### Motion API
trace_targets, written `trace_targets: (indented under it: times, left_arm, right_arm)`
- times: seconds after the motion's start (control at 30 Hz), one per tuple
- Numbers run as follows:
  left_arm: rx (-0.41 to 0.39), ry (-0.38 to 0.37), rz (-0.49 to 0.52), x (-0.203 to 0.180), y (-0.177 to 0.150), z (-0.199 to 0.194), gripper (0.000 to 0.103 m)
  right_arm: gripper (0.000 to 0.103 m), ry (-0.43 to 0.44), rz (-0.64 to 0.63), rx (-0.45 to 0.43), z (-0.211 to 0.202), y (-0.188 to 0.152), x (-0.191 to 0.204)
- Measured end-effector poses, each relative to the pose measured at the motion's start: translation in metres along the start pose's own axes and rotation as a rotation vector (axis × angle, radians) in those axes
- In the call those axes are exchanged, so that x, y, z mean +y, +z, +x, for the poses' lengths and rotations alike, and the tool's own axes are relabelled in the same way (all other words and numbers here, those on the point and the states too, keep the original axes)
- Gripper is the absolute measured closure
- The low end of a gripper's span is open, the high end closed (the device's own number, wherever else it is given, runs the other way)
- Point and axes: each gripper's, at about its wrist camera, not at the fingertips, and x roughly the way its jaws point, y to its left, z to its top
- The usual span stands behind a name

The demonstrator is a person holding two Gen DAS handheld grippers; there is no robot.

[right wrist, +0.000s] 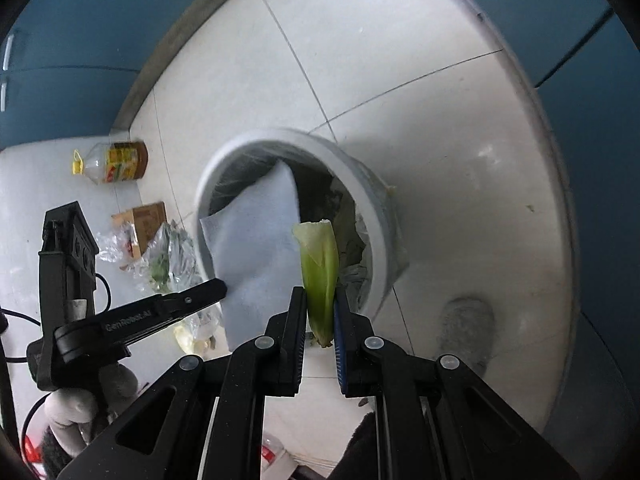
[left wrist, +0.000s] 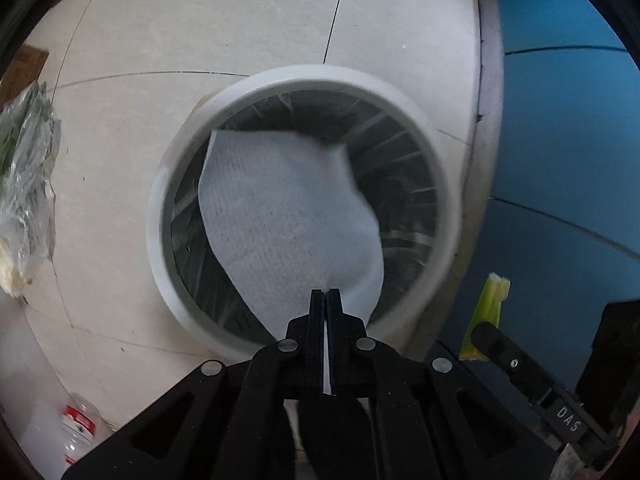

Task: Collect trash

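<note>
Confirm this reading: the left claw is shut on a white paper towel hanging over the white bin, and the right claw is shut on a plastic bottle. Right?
Not quite. The right claw is shut on a green vegetable stalk, not a bottle; the right wrist view shows it. The rest holds: the left claw pinches the white paper towel over the white bin.

White tissue (left wrist: 280, 216), green stalk (right wrist: 320, 272), white bin (left wrist: 160, 216) — liner perhaps grey — black claws.

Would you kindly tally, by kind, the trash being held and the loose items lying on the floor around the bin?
Paper sheets held over the bin: 1 (paper towel, left tool)
Vegetable scraps held: 1 (green stalk, right tool)
Oil bottles on floor: 1
Cardboard boxes: 1
Plastic bags of greens: 1
Total: 5
</note>
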Motion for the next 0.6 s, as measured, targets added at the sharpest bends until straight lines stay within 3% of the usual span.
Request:
trace_targets:
  times: [0.13, 0.17, 0.2, 0.23, 0.27, 0.5, 0.6]
  left_arm:
    - [-0.038, 0.102, 0.044, -0.005, -0.008, -0.014, 0.099]
    - [-0.074, 0.14, 0.062, -0.007, -0.01, -0.022, 0.091]
    - [-0.107, 0.168, 0.074, -0.009, -0.013, -0.032, 0.063]
    - [-0.126, 0.19, 0.083, -0.005, -0.016, -0.036, 0.04]
    - [-0.152, 0.204, 0.089, -0.004, -0.015, -0.042, 0.0]
    - [-0.279, 0.313, 0.045, 0.009, -0.043, -0.106, 0.0]
    - [-0.322, 0.355, 0.046, 0.006, -0.067, -0.146, 0.0]
  right_arm:
    - [0.085, -0.028, -0.046, 0.029, 0.034, 0.012, 0.0]
    - [0.082, -0.034, -0.057, 0.046, 0.041, 0.016, 0.002]
    - [0.078, -0.042, -0.063, 0.054, 0.047, 0.018, 0.006]
    - [0.068, -0.058, -0.075, 0.058, 0.048, 0.019, 0.011]
    - [0.054, -0.076, -0.089, 0.051, 0.053, 0.021, 0.017]
    - [0.031, -0.229, -0.14, -0.047, 0.0, 0.012, 0.038]
    - [0.01, -0.34, -0.199, -0.101, -0.037, -0.002, 0.059]
